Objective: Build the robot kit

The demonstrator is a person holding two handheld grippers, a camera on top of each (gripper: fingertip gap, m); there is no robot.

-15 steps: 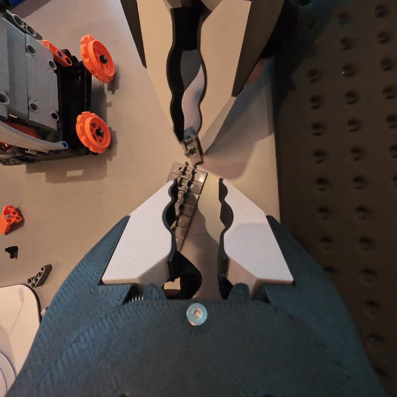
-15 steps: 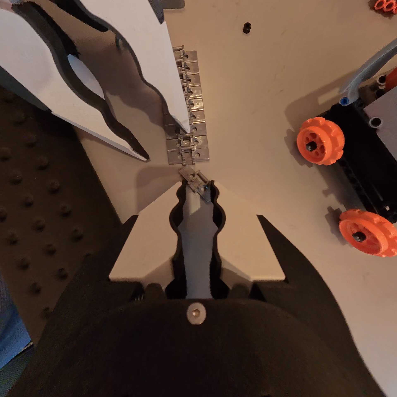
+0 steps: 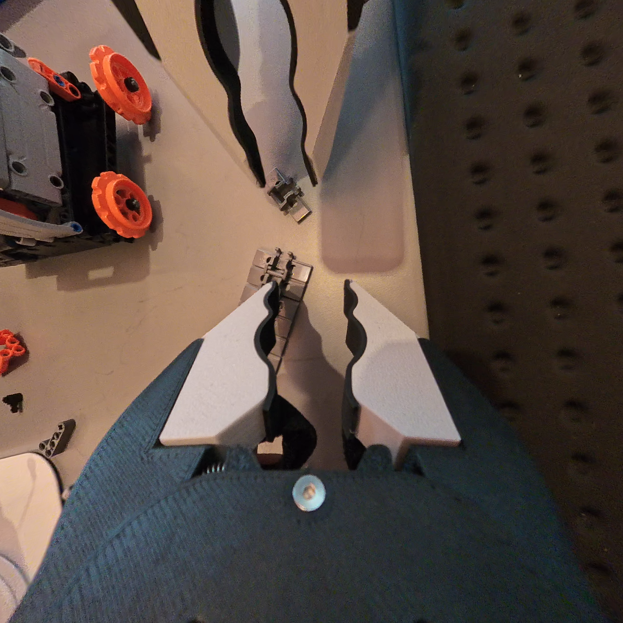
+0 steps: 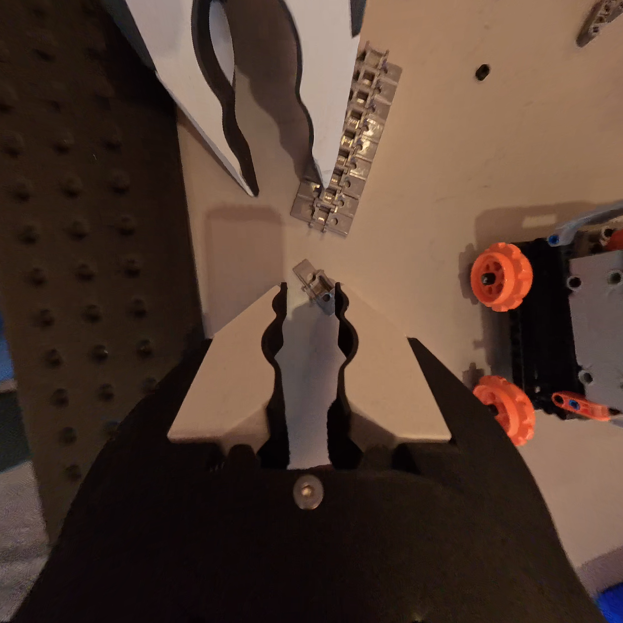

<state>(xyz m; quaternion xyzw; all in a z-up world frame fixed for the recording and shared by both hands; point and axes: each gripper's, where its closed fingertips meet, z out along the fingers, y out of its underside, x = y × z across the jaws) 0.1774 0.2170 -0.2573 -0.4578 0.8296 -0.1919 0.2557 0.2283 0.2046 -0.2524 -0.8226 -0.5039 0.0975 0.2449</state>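
Left wrist view: both grippers over grey track pieces.
Left gripper (image 3: 310, 285) gapes wide above the track strip (image 3: 282, 273); right gripper (image 4: 309, 286), narrowly parted, touches a single link (image 4: 315, 286) at twelve o'clock.

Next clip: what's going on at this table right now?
A person works two handheld grippers over a table. The left gripper, open, has one finger on a grey track strip. The right gripper, also open, has a single loose track link at its fingertips. An orange-wheeled brick vehicle sits alongside.

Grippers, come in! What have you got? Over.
Left gripper open, one finger on track strip. Right gripper open; loose link at its tip. Gap between link and strip.
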